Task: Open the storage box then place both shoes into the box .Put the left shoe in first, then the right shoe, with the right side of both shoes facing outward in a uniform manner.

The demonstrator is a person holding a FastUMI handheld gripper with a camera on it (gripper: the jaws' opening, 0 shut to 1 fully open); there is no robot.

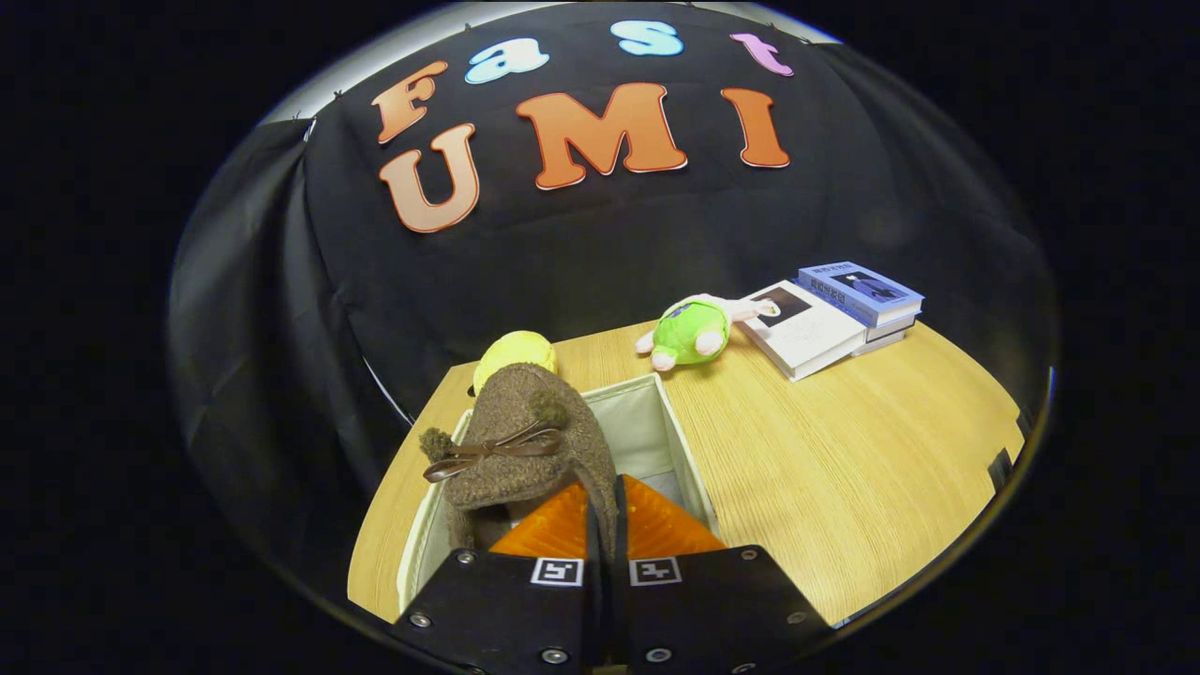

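Observation:
My gripper [605,502] is shut on the heel rim of a brown woolly shoe [525,436] with a brown bow and small pompoms. The shoe hangs toe-forward over the open white fabric storage box [680,441], which stands on the wooden table just ahead of and below the fingers. The shoe covers the left half of the box's opening; the pale inside wall of the box shows to the right of it. What lies at the bottom of the box is hidden by the shoe and the fingers.
A yellow round thing [514,354] sits just behind the box. A green plush toy [696,330] lies on the table [844,450] beyond the box, and stacked books [834,314] rest farther right. Black cloth walls the back and left.

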